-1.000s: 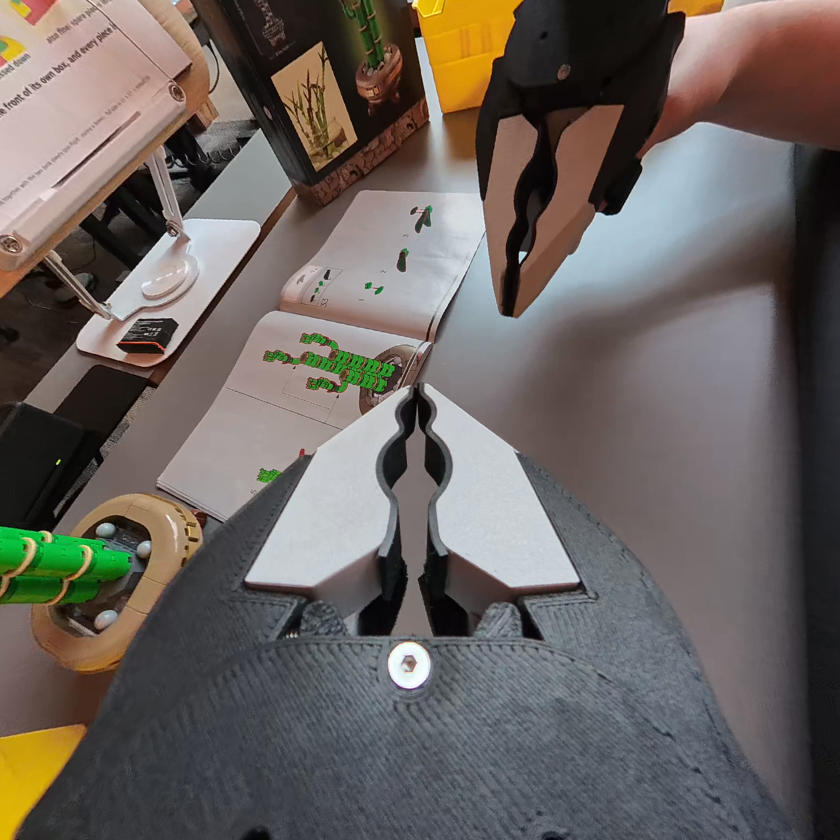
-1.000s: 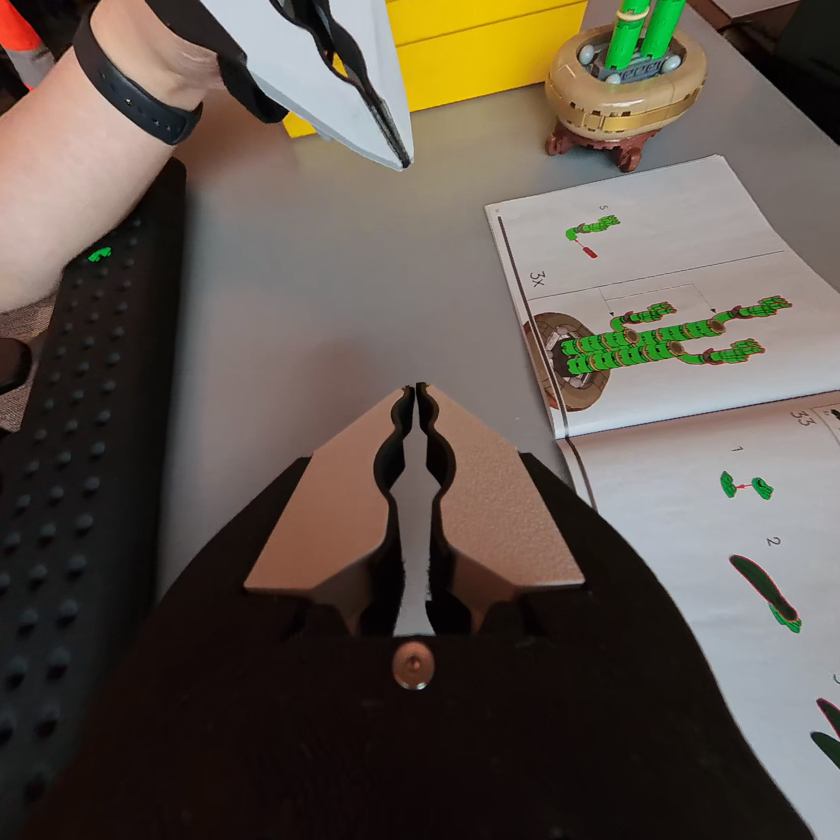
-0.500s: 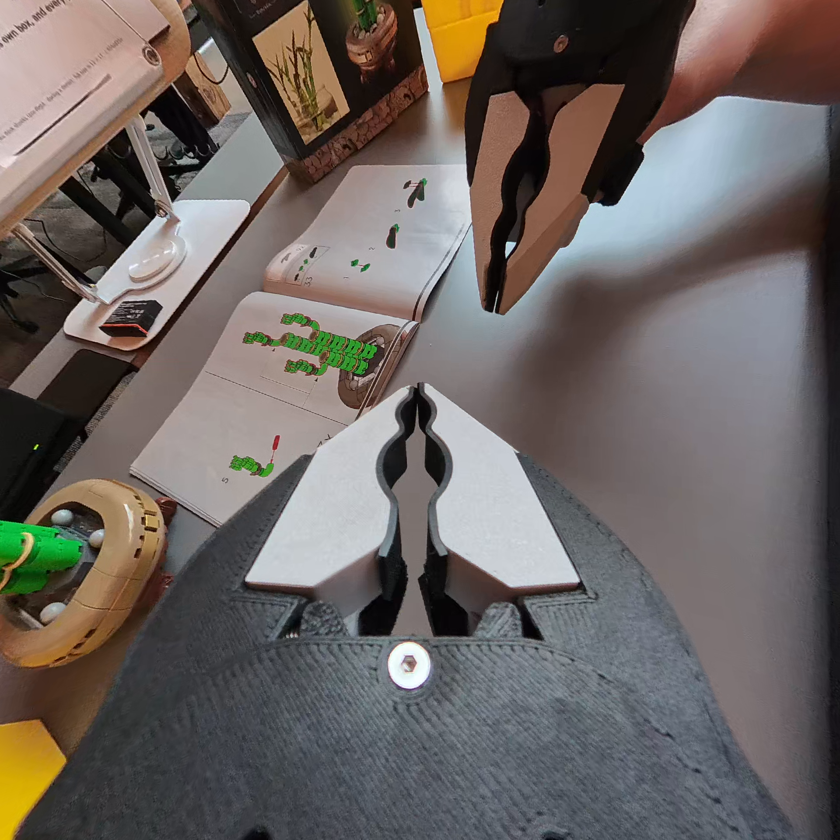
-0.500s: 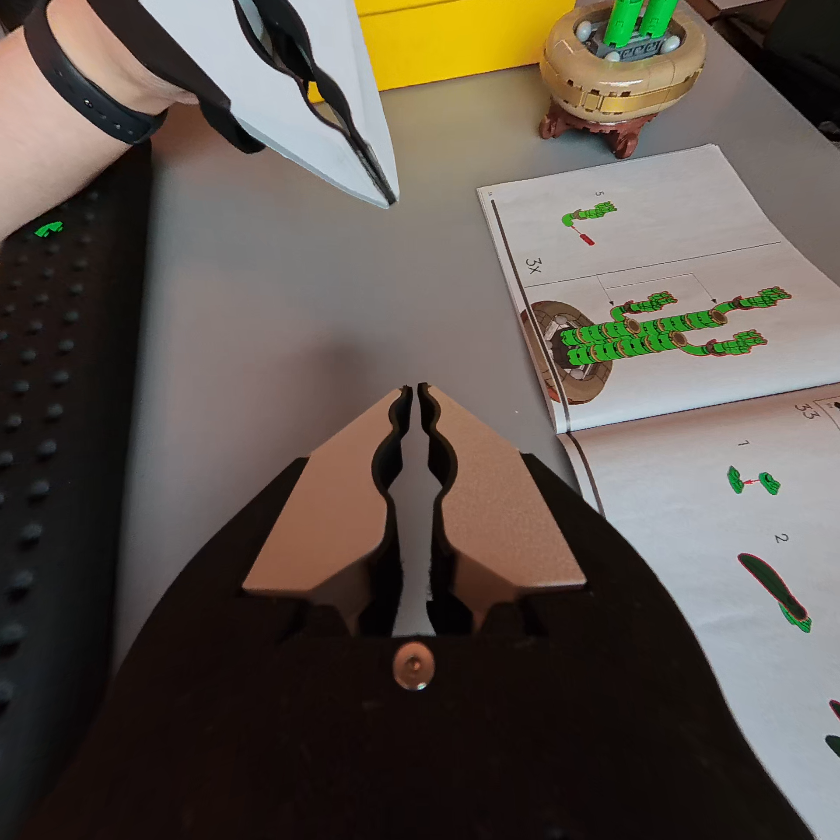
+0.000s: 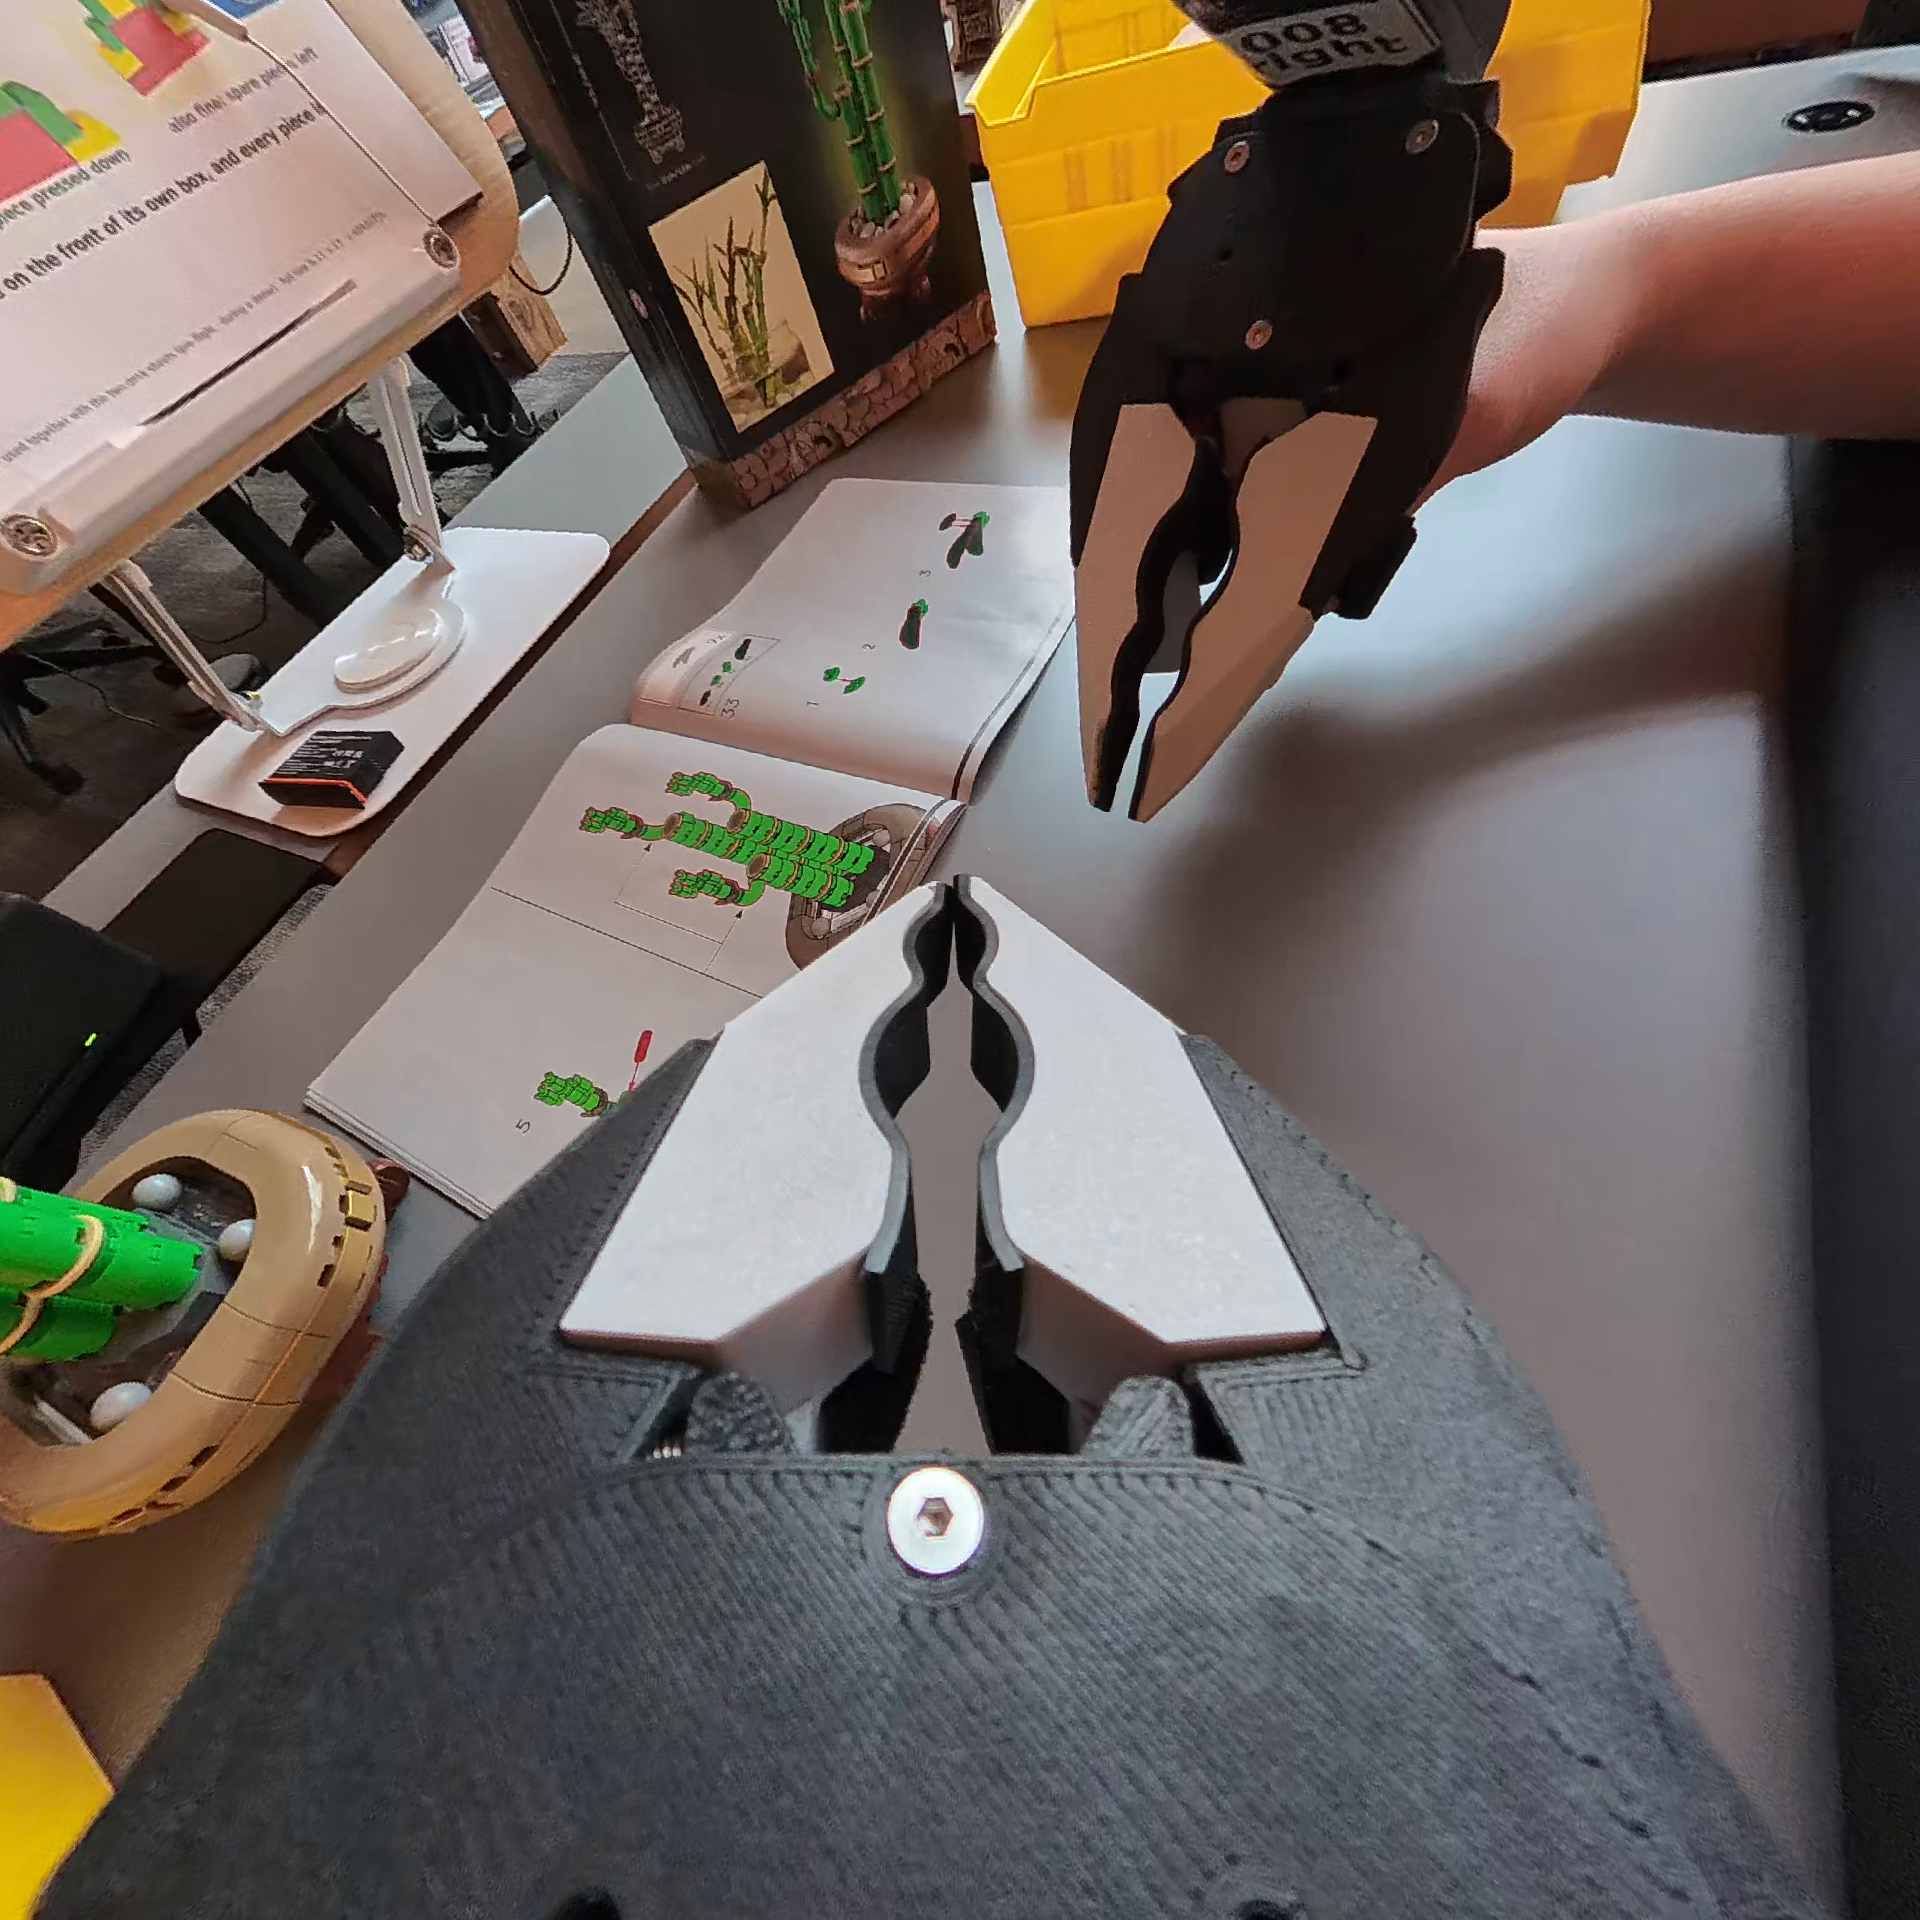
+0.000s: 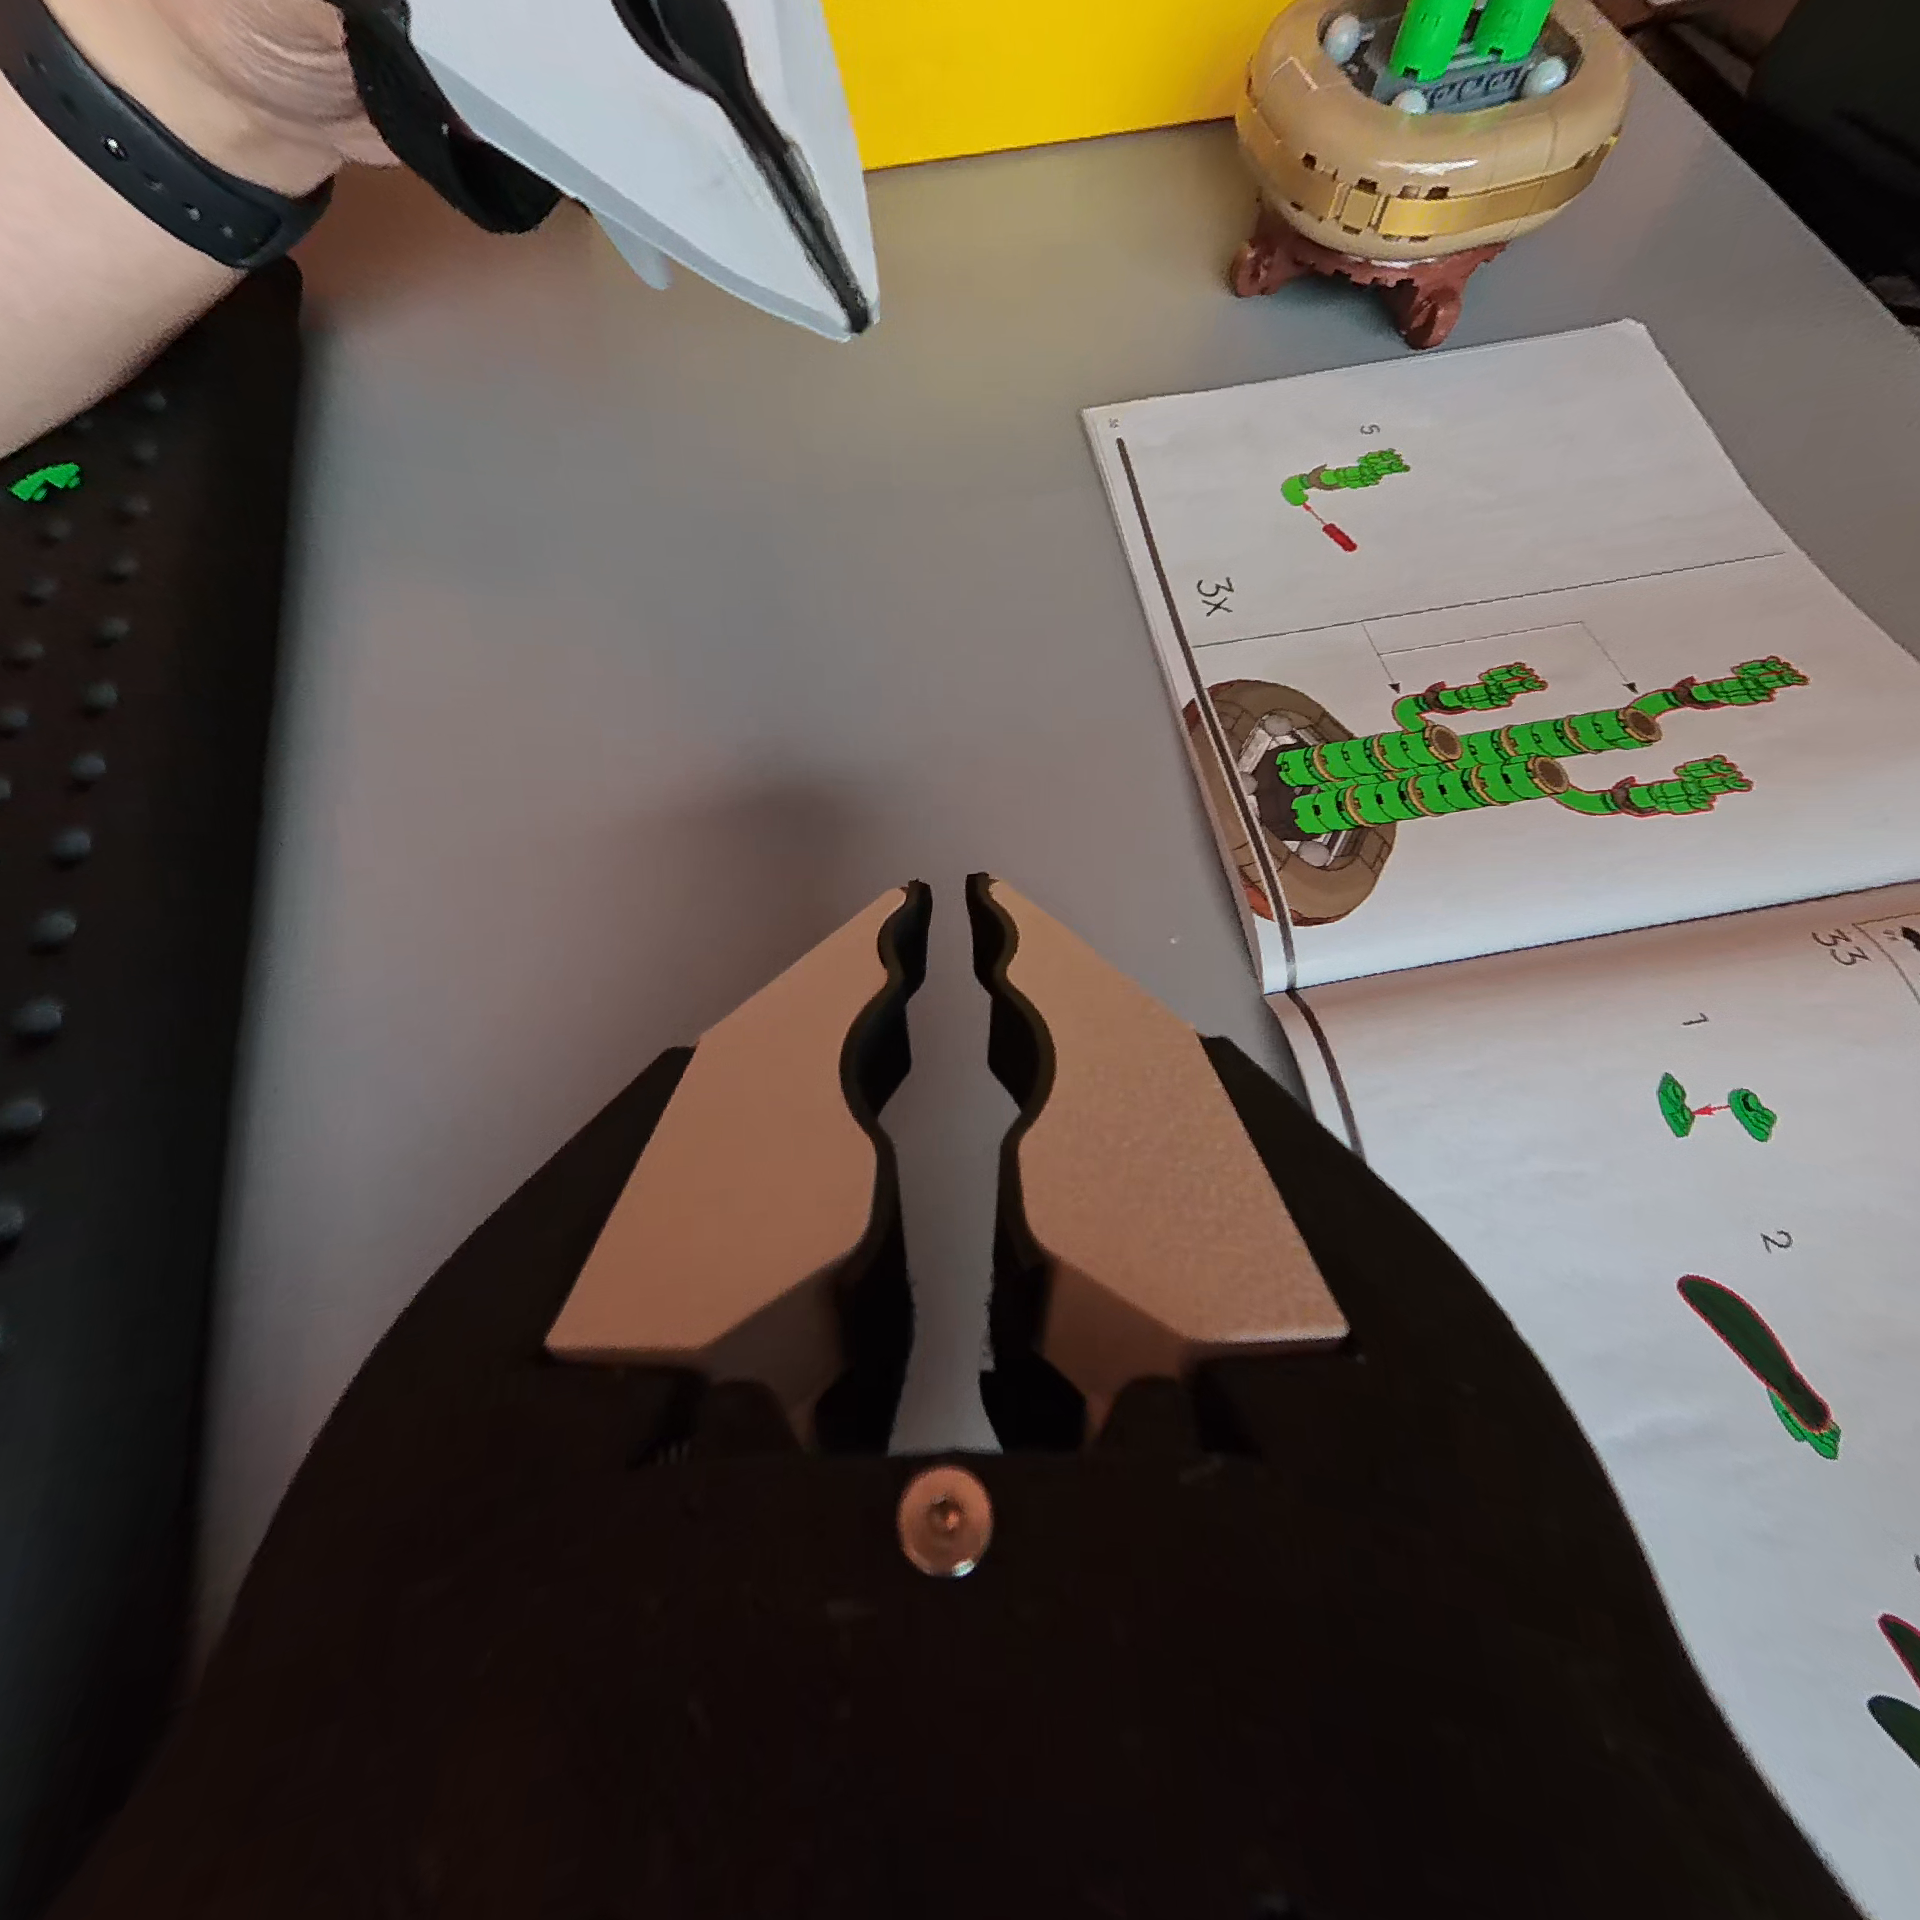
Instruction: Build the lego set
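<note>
A tan Lego pot with green bamboo stalks [image 5: 208, 1351] stands on the grey table, low left in the left wrist view and far right in the right wrist view [image 6: 1434, 156]. The open instruction booklet [image 5: 779, 831] lies beside it [image 6: 1507, 727]. A small green piece [image 6: 44, 483] lies on the black studded mat [image 6: 104, 935]. My left gripper [image 5: 954, 888] is shut and empty above bare table; it also shows in the right wrist view [image 6: 857, 317]. My right gripper [image 6: 948, 888] is open by a narrow gap and empty, hovering opposite the left one [image 5: 1127, 800].
A yellow bin [image 5: 1091, 187] and the dark set box [image 5: 779, 208] stand at the back. A sheet on a white stand [image 5: 208, 208] is at the left, with a small black item [image 5: 332, 753] on its base. The yellow bin also shows behind the left gripper [image 6: 987, 83]. About 9 cm separates my left fingertips from my right. The small green piece [image 6: 44, 483] is about 25 cm from my left fingertips.
The right gripper's jaws have parted a little. Both grippers have shifted slightly above the table; the left one stays shut. Nothing was picked up.
</note>
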Demonstrator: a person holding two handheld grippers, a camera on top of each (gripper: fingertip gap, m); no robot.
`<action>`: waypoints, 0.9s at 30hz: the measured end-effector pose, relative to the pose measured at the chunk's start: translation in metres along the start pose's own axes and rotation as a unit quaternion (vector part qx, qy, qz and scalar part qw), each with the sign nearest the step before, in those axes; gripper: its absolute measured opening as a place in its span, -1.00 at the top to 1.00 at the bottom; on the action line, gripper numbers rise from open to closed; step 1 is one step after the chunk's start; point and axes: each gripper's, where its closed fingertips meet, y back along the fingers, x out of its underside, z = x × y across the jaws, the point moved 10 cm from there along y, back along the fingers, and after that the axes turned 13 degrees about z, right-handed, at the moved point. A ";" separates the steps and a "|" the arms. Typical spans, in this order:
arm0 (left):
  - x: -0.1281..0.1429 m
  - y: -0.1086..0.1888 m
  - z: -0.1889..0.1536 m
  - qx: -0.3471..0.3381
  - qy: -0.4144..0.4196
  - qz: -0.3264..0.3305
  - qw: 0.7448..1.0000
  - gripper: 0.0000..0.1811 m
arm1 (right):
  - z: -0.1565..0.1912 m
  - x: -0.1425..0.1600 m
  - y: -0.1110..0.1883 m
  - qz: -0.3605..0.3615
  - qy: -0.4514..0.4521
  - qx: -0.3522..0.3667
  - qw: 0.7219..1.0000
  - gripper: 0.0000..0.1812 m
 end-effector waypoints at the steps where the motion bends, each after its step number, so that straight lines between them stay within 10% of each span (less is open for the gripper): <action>1: 0.000 0.000 0.000 0.002 0.002 -0.002 1.000 1.00 | -0.001 0.000 0.001 -0.003 -0.003 -0.001 1.000 0.92; 18: -0.017 0.034 0.004 -0.069 0.025 -0.046 0.996 1.00 | 0.010 0.001 0.007 -0.040 0.003 -0.011 0.999 0.91; 27: -0.015 0.176 -0.145 -0.192 0.058 -0.159 0.967 1.00 | 0.018 0.001 0.015 -0.094 0.063 0.035 0.993 0.79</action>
